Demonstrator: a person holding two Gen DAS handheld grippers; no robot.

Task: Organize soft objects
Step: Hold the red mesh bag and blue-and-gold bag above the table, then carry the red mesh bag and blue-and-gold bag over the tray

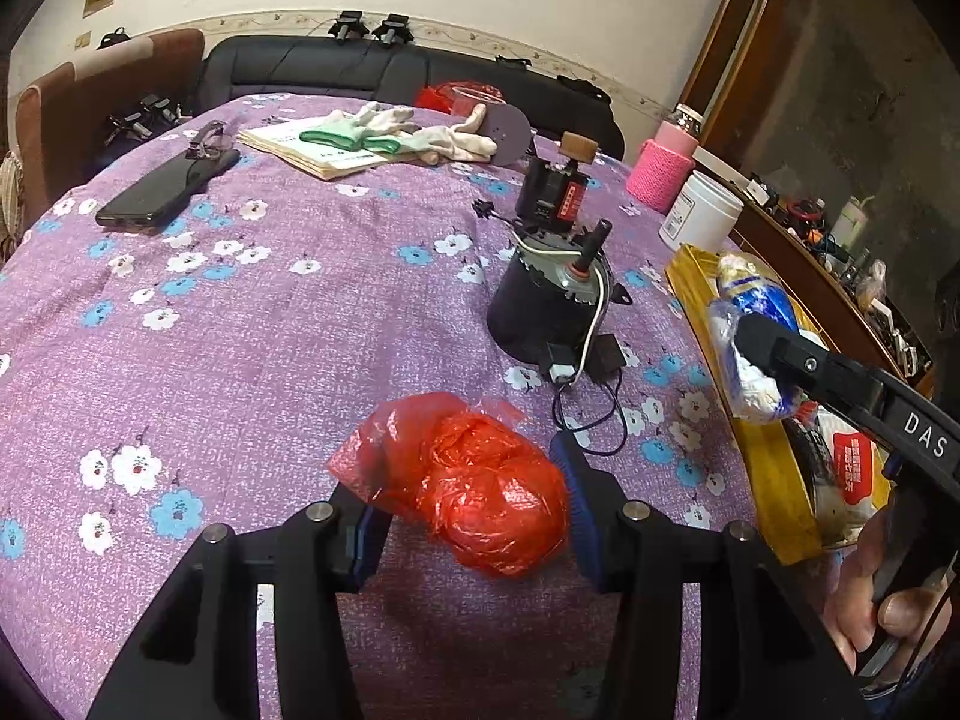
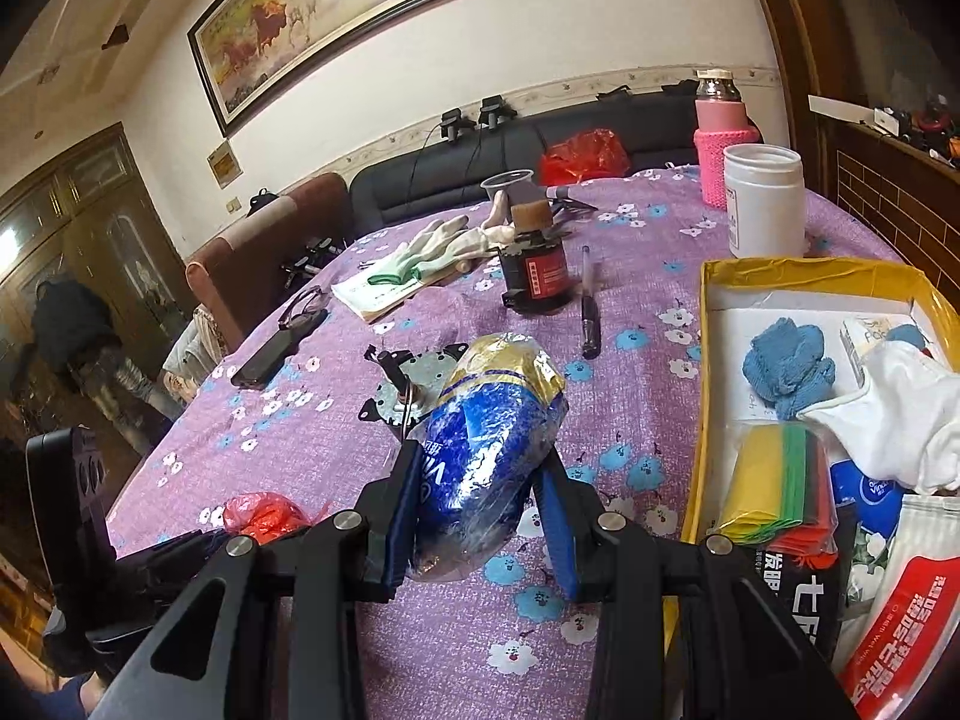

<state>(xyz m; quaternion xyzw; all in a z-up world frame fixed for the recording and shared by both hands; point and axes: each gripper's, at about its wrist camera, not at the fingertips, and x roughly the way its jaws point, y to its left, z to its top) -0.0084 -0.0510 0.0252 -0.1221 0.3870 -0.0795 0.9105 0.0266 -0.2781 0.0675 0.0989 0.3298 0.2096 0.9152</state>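
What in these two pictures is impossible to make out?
- Contents of the red plastic bag: left wrist view, crumpled plastic hides them.
- Near end of the yellow box: right wrist view, cut off by the edge.
- Print on the blue packet: too wrinkled and glary.

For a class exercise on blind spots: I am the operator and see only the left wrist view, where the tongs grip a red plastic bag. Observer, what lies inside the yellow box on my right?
Observer: In the right wrist view the yellow box holds a blue knitted cloth.
Operator: Anything else in it?
Observer: A white glove drapes over the other items, next to a stack of coloured bags.
Operator: What do the right tongs hold?
Observer: A blue and gold wrapped pack, pressed between both pads, above the cloth beside the box.
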